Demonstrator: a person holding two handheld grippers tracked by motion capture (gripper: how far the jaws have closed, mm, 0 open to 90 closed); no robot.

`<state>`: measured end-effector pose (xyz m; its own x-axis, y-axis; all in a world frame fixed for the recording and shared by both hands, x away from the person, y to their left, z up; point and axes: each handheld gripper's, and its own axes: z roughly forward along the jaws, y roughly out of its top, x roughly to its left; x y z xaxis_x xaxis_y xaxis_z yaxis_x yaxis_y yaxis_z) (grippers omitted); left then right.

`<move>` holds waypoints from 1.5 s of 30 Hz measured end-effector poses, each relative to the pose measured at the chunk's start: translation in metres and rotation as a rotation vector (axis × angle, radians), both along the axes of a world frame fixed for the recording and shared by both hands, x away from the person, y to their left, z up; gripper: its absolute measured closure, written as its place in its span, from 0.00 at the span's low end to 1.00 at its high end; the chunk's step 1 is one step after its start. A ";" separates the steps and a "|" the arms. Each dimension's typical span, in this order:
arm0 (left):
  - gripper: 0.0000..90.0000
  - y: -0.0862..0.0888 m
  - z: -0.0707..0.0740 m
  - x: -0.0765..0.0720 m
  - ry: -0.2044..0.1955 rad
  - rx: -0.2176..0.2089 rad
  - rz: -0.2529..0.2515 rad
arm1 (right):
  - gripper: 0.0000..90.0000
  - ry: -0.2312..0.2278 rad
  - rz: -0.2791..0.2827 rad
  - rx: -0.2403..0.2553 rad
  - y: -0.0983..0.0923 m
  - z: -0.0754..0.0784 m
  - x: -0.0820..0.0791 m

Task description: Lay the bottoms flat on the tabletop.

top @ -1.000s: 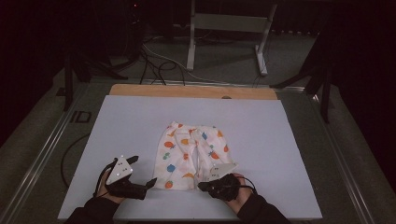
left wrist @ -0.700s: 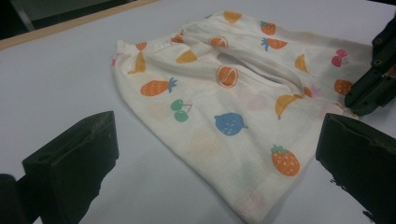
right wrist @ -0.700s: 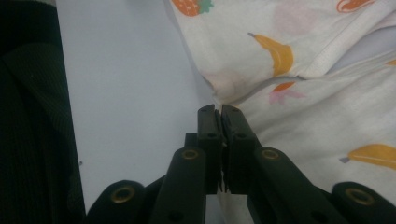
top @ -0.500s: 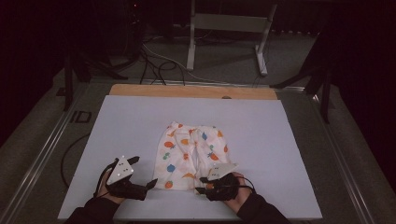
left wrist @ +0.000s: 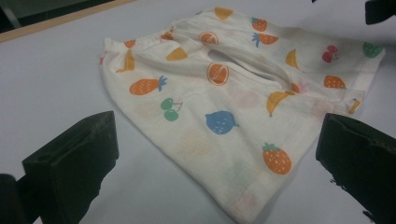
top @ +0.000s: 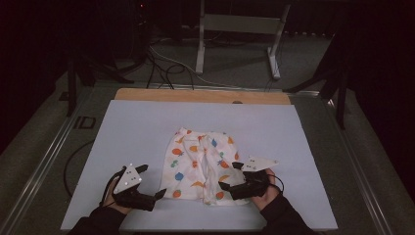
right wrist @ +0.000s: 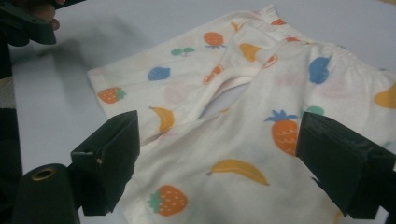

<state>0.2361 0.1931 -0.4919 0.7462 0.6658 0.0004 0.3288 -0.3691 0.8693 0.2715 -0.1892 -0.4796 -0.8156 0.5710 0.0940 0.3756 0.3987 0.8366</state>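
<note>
White shorts (top: 203, 164) printed with small fruits lie flat on the white mat (top: 147, 127), waistband at the far side. My left gripper (top: 154, 180) rests on the mat at the near left leg hem, open, with the cloth (left wrist: 233, 93) ahead of its jaws. My right gripper (top: 227, 176) sits at the near right hem. Its jaws have just been opening and now stand wide apart over the cloth (right wrist: 243, 116) without pressing on it. Each gripper view also catches the other gripper: the right gripper (left wrist: 380, 9) and the left gripper (right wrist: 23, 23).
A wooden strip (top: 195, 95) borders the mat's far edge. Beyond it stand a metal frame (top: 235, 24) and loose cables (top: 166, 63) on the floor. A cable (top: 73, 161) loops beside the table's left rail.
My right gripper has opened from shut and shifted right and slightly away from the near hem. The left gripper and the shorts have stayed put.
</note>
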 end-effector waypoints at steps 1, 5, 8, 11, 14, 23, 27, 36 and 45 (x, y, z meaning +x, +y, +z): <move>0.00 -0.001 0.000 0.002 0.005 -0.001 -0.005 | 0.15 -0.006 -0.007 -0.004 -0.003 0.001 0.003; 0.00 -0.002 -0.001 0.006 0.020 -0.006 -0.019 | 0.15 -0.019 -0.033 -0.002 -0.008 0.004 0.008; 0.00 -0.004 -0.002 0.012 0.049 -0.011 -0.037 | 0.16 -0.036 -0.063 0.001 -0.014 0.008 0.016; 0.00 -0.005 -0.002 0.016 0.065 -0.015 -0.051 | 0.16 -0.038 -0.070 0.010 -0.016 0.008 0.020; 0.00 -0.008 0.000 0.023 0.097 -0.012 -0.082 | 0.16 -0.033 -0.098 0.001 -0.019 0.007 0.031; 0.00 -0.019 0.017 0.058 0.110 0.015 -0.073 | 0.16 -0.038 -0.150 0.016 -0.025 0.016 0.055; 0.00 -0.025 0.027 0.075 0.091 0.043 -0.044 | 0.16 -0.035 -0.179 0.005 -0.026 0.021 0.071; 0.00 -0.034 0.037 0.128 0.106 0.060 0.051 | 0.16 0.014 -0.248 0.031 -0.028 0.022 0.102; 0.02 -0.036 0.020 0.179 0.200 0.057 0.169 | 0.30 0.125 -0.291 -0.021 -0.010 0.006 0.139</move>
<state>0.4147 0.1576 -0.4714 0.6137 0.7838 -0.0948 0.5529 -0.3410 0.7603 0.4106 -0.1987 -0.4737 -0.6005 0.7816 0.1688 0.5757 0.2762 0.7696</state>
